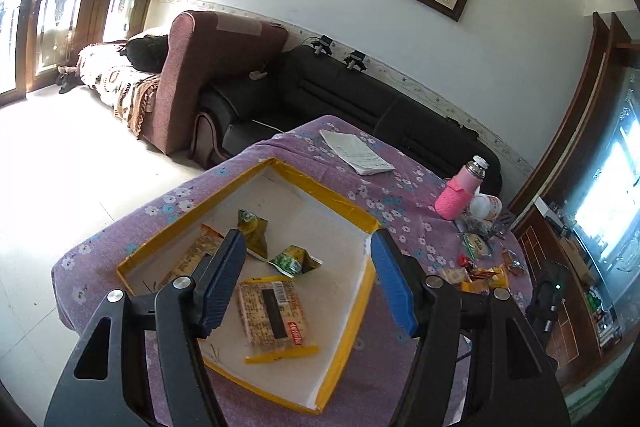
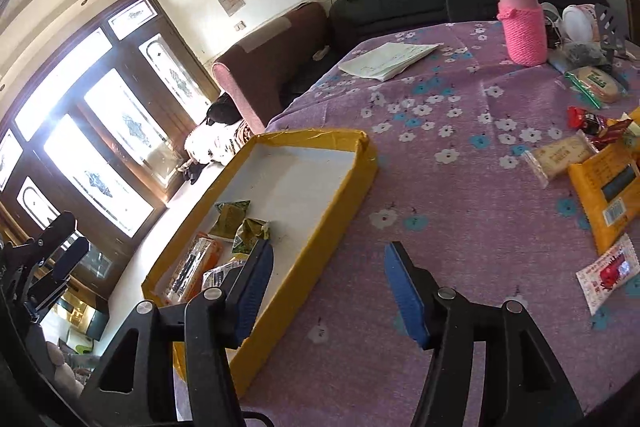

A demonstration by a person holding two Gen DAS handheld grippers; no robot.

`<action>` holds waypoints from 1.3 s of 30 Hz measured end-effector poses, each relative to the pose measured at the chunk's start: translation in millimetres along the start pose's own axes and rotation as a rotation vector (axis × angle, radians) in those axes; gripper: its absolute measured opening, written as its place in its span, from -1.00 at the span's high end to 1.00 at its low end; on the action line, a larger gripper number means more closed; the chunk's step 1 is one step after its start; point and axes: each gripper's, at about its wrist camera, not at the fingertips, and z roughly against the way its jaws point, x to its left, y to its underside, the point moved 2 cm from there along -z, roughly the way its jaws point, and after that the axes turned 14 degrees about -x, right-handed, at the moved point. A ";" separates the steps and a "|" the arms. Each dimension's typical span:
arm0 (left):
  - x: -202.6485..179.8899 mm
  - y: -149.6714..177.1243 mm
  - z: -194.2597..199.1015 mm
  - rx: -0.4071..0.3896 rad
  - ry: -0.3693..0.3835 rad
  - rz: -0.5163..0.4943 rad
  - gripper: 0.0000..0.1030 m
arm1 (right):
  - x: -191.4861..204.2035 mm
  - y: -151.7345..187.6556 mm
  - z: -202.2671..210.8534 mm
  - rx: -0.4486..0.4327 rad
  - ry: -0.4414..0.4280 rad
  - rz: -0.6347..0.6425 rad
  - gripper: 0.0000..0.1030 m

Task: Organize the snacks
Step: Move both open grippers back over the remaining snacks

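A shallow tray with a yellow rim [image 1: 332, 203] lies on the purple flowered cloth. In it are a cracker pack [image 1: 272, 311], two green packets [image 1: 252, 231] and an orange pack [image 1: 192, 255]. My left gripper [image 1: 307, 237] hovers open above the tray, with nothing between its blue pads. My right gripper [image 2: 330, 247] is open and empty over bare cloth just right of the tray's wall [image 2: 316, 223]. Loose snacks lie at the right: a yellow pack [image 2: 608, 195], a cracker pack [image 2: 558, 157], a red-and-white sachet [image 2: 608, 273] and a red candy [image 2: 586, 119].
A pink bottle [image 2: 520, 23] in a knitted sleeve stands at the table's far right beside a white jar [image 2: 578, 23]. Folded papers [image 2: 390, 61] lie at the far edge. A dark sofa [image 1: 360, 95] runs behind the table. Open cloth stretches between tray and loose snacks.
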 end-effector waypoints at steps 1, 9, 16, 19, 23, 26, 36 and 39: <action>-6.8 1.8 1.2 0.009 0.015 -0.003 -0.25 | -4.8 1.0 4.4 -0.005 0.006 -0.004 -0.17; -59.4 23.6 1.6 0.081 0.121 -0.070 -0.25 | -45.4 2.6 36.8 -0.053 0.057 -0.028 -0.18; -79.3 52.8 -22.3 0.185 0.169 -0.042 -0.26 | -101.9 4.5 75.4 -0.095 0.151 -0.090 -0.18; -88.0 74.0 -39.9 0.254 0.210 -0.002 -0.26 | -134.7 4.2 103.5 -0.134 0.181 -0.169 -0.19; -112.6 110.5 -64.2 0.369 0.256 -0.005 -0.26 | -189.5 3.9 148.4 -0.187 0.284 -0.249 -0.30; -132.1 131.3 -67.3 0.424 0.298 -0.032 -0.26 | -225.9 1.0 162.6 -0.186 0.364 -0.290 -0.36; -138.2 131.3 -64.7 0.419 0.272 -0.069 -0.26 | -225.1 -49.9 46.3 -0.077 0.337 -0.213 -0.32; -131.2 126.4 -63.5 0.396 0.261 -0.073 -0.26 | -226.2 -55.0 6.8 -0.049 0.409 -0.139 -0.35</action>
